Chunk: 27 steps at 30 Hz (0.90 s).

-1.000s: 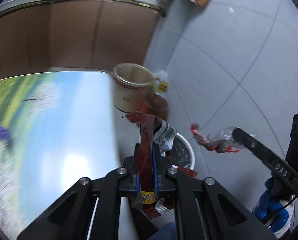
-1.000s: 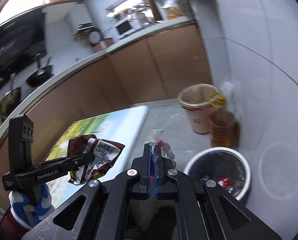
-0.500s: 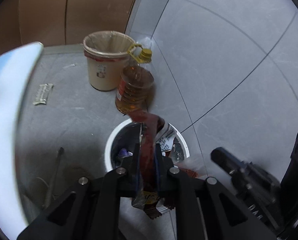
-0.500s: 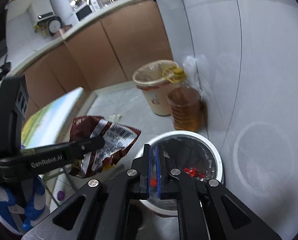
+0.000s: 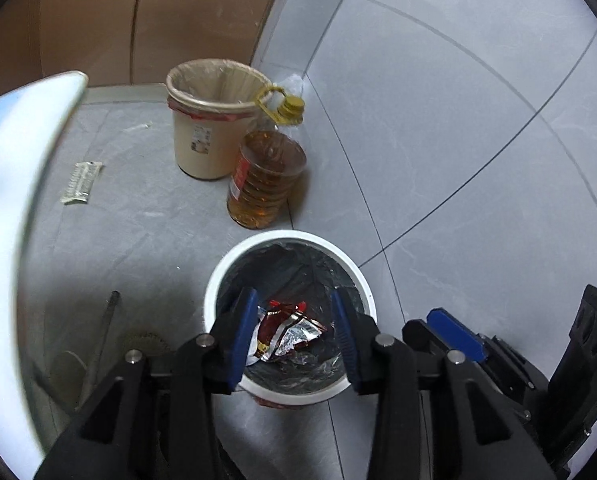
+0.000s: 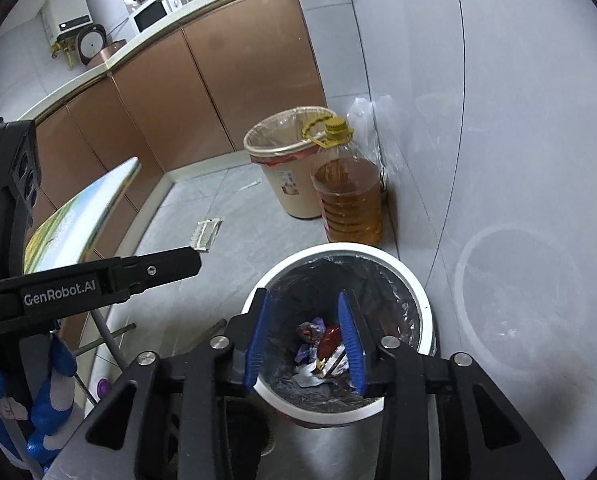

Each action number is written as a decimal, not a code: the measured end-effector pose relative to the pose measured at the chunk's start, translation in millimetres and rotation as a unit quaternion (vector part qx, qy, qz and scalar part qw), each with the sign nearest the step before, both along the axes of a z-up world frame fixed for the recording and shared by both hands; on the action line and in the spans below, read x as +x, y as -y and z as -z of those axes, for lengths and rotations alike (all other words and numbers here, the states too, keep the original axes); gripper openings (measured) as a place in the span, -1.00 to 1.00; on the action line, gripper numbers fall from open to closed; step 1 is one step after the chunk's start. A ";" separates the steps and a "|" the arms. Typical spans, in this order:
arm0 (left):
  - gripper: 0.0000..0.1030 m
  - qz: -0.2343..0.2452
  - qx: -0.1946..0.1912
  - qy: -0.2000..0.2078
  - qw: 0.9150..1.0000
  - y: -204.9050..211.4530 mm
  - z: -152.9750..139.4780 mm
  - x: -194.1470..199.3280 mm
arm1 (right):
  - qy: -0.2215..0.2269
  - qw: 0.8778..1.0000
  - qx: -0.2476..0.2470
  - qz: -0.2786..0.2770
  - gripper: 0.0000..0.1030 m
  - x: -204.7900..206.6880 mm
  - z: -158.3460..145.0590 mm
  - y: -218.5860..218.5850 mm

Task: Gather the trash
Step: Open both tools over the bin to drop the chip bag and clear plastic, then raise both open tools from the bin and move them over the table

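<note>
Grey tiled floor meets a pale tiled wall, with brown cabinet fronts under a light countertop behind. Against the wall stand a cream bin with a liner and, touching it, a bottle of amber oil with a yellow cap. Just in front of the bottle sits the white trash can, lined with a dark bag. A small comb-like strip lies on the floor near the edge of a glossy printed board.

Both tongs hang over the can's mouth, pointing steeply down. The left tongs are opening, nothing between the blue pads; the right tongs are opening too, also empty. A red snack wrapper lies crumpled at the bottom of the can, its long axis running roughly across the can, beside other scraps. A blue-gloved hand holds the left tool.
</note>
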State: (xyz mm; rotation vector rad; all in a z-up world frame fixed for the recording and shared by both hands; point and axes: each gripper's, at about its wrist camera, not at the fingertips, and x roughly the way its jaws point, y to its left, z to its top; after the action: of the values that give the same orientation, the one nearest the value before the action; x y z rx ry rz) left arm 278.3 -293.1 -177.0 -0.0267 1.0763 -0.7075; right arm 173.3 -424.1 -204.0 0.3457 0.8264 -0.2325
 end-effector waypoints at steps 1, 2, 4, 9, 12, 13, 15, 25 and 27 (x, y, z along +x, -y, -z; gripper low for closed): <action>-0.29 -0.007 0.001 0.011 1.000 -6.2 -7.0 -4.2 | 0.004 1.000 -0.004 -0.002 -0.25 -2.1 -5.7 -5.4; -0.29 -0.013 0.002 0.022 1.000 -12.3 -13.9 -8.5 | 0.007 1.000 -0.007 -0.004 -0.23 -4.3 -10.7 -9.6; -0.29 -0.025 0.007 0.046 0.999 -26.6 -27.8 -17.0 | 0.014 1.000 -0.013 -0.012 -0.17 -8.2 -20.7 -19.5; -0.28 -0.058 0.015 0.096 0.994 -65.7 -62.5 -42.9 | 0.040 0.998 -0.022 -0.036 -0.05 -21.5 -53.3 -54.2; -0.28 -0.080 0.019 0.123 0.989 -90.8 -80.8 -60.1 | 0.058 0.997 -0.029 -0.052 0.01 -31.7 -73.8 -74.8; -0.28 -0.089 0.023 0.134 0.987 -100.2 -87.3 -67.9 | 0.062 0.996 -0.031 -0.057 0.03 -34.8 -79.4 -79.5; -0.28 -0.103 0.032 0.154 0.982 -116.3 -97.6 -81.3 | 0.073 0.994 -0.034 -0.070 0.03 -42.9 -93.0 -93.3; -0.10 -0.166 0.045 0.228 0.958 -182.2 -136.9 -136.6 | 0.110 0.985 -0.051 -0.122 0.13 -78.6 -141.9 -150.1; -0.09 -0.176 0.046 0.235 0.955 -194.1 -142.1 -145.3 | 0.116 0.983 -0.054 -0.130 0.15 -85.4 -149.7 -159.4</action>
State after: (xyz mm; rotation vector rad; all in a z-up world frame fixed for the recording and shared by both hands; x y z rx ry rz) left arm 133.0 -99.0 -34.9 0.0284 0.6209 -0.3149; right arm 87.9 -264.7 -54.3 0.1574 0.6172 0.0081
